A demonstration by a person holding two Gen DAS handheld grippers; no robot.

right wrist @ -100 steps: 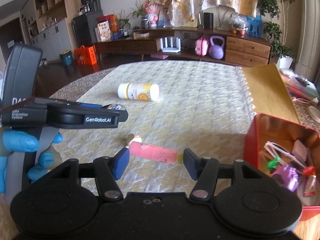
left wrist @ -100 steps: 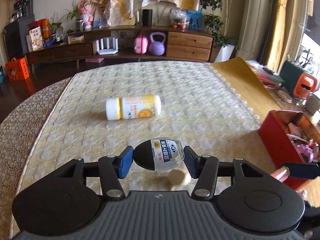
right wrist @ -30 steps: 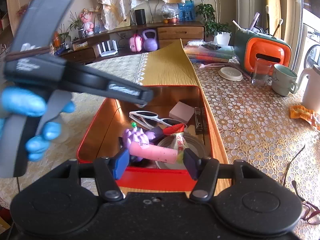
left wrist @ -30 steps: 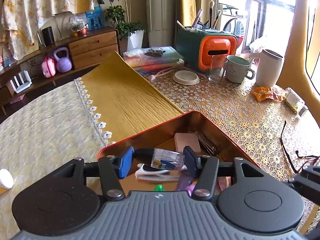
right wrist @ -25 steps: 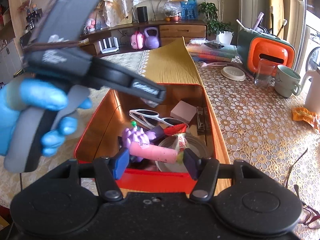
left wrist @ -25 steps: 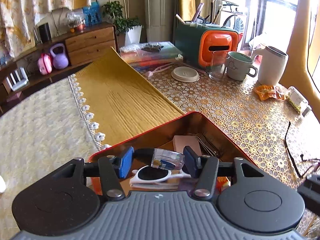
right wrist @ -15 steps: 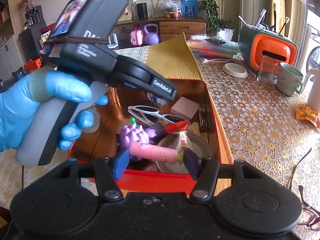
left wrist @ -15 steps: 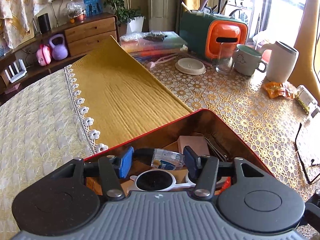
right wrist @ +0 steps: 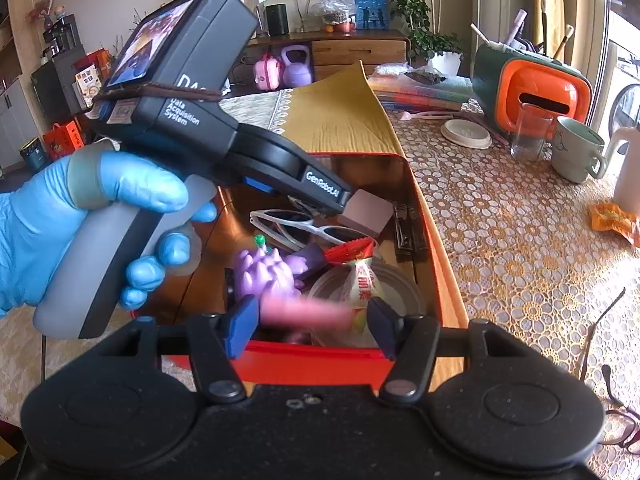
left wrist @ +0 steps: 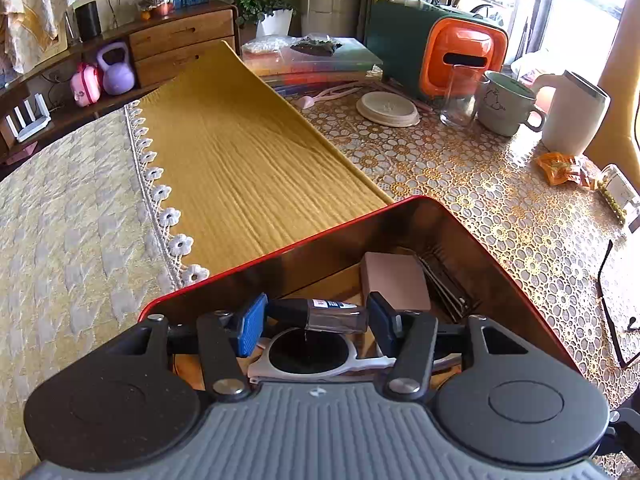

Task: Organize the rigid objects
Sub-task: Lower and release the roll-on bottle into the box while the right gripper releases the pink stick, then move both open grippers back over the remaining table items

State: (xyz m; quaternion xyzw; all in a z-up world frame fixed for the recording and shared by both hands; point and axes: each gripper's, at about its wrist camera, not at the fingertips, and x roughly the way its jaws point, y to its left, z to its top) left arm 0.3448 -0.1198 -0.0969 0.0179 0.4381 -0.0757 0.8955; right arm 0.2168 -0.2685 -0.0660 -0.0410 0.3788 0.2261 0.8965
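The surface (left wrist: 460, 184) wears a gold lace-patterned cover, with a mustard-yellow cloth runner (left wrist: 248, 160) beside it. On it stands the red rectangular metal tin (right wrist: 316, 364), open-topped and holding white-framed sunglasses (right wrist: 304, 226), a pinkish-brown block (right wrist: 370, 212), a purple spiky toy (right wrist: 266, 276) and a red-and-white snack wrapper (right wrist: 362, 276).

Only the right wrist view shows the blue-gloved left hand (right wrist: 80, 216) gripping the left device, whose body reads "Data Acquisition System" and "GenRobot.AI", reaching over the tin's far half. Only the left wrist view shows what it carries: the left claw (left wrist: 316, 320) is clamped on a small clear bottle with a black cap and blue-and-white label (left wrist: 320, 314), held sideways inside the tin just above one sunglass lens; the label's writing is too small to read.

The right claw (right wrist: 310, 324) hangs over the tin's near wall with a blurred pink tube (right wrist: 306, 314) between its pads; the pads stand slightly clear of the tube's ends, so whether it is gripped cannot be told.
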